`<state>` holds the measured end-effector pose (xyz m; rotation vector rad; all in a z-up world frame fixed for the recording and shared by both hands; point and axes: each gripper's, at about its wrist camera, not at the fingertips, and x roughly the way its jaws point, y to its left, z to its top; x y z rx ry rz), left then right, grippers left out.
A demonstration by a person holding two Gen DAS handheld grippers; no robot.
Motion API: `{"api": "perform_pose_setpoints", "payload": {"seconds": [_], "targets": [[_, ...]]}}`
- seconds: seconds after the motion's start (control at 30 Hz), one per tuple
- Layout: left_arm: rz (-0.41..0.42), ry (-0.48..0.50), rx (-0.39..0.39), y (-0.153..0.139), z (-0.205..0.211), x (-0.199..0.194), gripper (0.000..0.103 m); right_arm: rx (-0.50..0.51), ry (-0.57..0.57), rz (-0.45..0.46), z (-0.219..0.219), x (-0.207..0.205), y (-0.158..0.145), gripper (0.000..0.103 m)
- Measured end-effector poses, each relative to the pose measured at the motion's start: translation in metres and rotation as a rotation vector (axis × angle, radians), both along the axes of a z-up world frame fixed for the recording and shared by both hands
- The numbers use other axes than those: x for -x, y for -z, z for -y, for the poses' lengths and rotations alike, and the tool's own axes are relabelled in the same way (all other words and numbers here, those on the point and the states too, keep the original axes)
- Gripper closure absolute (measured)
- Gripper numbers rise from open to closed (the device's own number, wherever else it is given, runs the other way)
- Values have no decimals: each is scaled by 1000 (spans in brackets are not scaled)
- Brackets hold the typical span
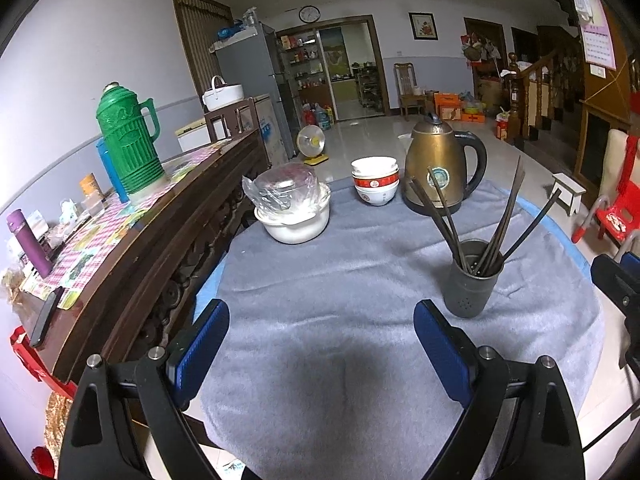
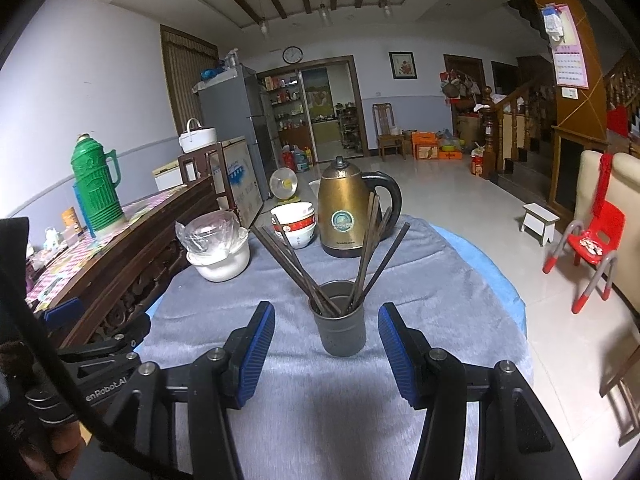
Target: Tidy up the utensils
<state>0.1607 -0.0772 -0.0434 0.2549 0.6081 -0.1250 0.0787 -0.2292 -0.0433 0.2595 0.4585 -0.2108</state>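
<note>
Both tools stand with their blue-padded jaws apart and nothing between the pads. Seen from its own camera, the right tool (image 2: 326, 346) hangs just short of the dark grey perforated cylindrical utensil holder (image 2: 340, 330), which stands upright on the grey cloth (image 2: 432, 292) covering the round surface, lined up with the gap between the jaws but beyond their tips. Several dark brown chopsticks (image 2: 362, 252) stand in the holder, fanning out to both sides. The left tool (image 1: 322, 338) hovers over bare cloth near the surface's near edge, with the holder beyond its right finger.

Towards the far edge of the surface stand a brass-coloured electric kettle with a black handle (image 2: 344, 216), a stack of white bowls with red bands (image 2: 294, 224) just left of it, and, further left, a white pot topped with a clear plastic-wrapped bowl (image 2: 216, 248). A green ribbed thermos flask (image 1: 128, 144) stands on the dark wooden sideboard (image 1: 168, 216) beside the surface's left edge.
</note>
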Motion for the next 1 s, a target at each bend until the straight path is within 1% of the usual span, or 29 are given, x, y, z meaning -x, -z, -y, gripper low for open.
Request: {"api": "perform_pose_setpoints", "payload": {"seconds": [0.17, 0.3, 0.47, 0.77, 1.0], "targets": [[-15, 17, 34, -3, 0, -7, 10, 5, 6, -3, 1, -7, -2, 45], [-19, 27, 46, -3, 3, -9, 10, 9, 10, -4, 1, -10, -4, 45], [-44, 34, 72, -2, 1, -14, 10, 11, 15, -13, 2, -14, -2, 45], [-60, 39, 97, -1, -2, -18, 10, 24, 8, -23, -2, -21, -1, 45], [-70, 46, 133, -3, -9, -23, 10, 60, 12, -22, -8, -25, -5, 45]]}}
